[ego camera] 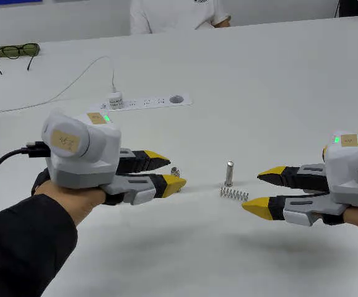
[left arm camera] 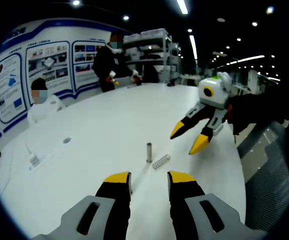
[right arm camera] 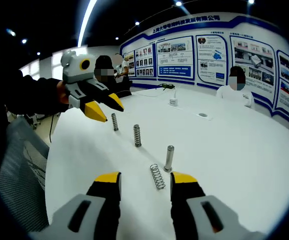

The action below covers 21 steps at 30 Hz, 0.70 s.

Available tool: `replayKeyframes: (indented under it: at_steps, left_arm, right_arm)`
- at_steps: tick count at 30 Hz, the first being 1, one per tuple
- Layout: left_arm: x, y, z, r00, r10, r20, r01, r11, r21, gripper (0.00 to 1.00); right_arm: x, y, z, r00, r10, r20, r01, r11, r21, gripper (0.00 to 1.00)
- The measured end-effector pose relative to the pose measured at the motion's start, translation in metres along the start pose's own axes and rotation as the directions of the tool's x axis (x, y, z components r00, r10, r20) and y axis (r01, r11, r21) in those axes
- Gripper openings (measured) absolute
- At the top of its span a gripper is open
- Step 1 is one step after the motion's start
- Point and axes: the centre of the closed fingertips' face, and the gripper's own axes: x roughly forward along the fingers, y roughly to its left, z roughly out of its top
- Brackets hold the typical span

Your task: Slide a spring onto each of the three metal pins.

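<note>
Right tongs (right arm camera: 146, 178) nearest: jaws apart at a mid-wide gap, nothing btwn them, low over the desk (ego camera: 259, 93). Just ahead lies the loose spring (right arm camera: 157, 176), flat on the desk. In the right gripper view it sits in line w/ the gap btwn the two yellow tips. Its long axis runs approx away from the tongs, leaning a bit left, so the jaws stand either side of the coils. A close would likely pinch it across its width, not end-on. Its far end is just beside the foot of the bare pin (right arm camera: 169, 158), which stands upright; can't tell if they touch.

Further on, the mid pin (right arm camera: 137, 135) and far pin (right arm camera: 114, 122) each stand w/ coils already on, so I judge 2 of 3 done and one left. Beyond those are the left tongs (right arm camera: 109, 111), jaws also apart and empty. They are well apart from the loose spring, w/ the far pin near their tips.

Right hand is clearly the nearer for the pick. Next prob. needs a short push fwd + down and a close on the coils. Then tip the spring upright to match the pin's vertical axis. Risk: the spring rolls away or knocks the pin.
</note>
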Motion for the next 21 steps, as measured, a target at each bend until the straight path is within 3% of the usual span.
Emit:
replayKeyframes:
  at_steps: [5, 11, 21]
  left_arm:
    - [-0.007, -0.012, -0.006, 1.0, 0.002, 0.008, -0.002, 1.0, -0.019, 0.3]
    - [-0.011, -0.019, -0.02, 0.9999, 0.011, -0.009, -0.012, 0.999, -0.031, 0.29]
    - [-0.006, -0.031, -0.035, 0.9998, 0.002, -0.018, -0.003, 0.997, -0.076, 0.28]
  right_arm:
    - [0.009, -0.003, -0.007, 0.9992, 0.009, -0.038, -0.009, 1.0, -0.022, 0.34]
    - [0.02, -0.013, -0.018, 0.9968, 0.005, -0.079, -0.007, 1.0, -0.023, 0.3]
    - [0.032, -0.02, -0.033, 0.9922, 0.014, -0.124, -0.016, 1.0, -0.013, 0.24]
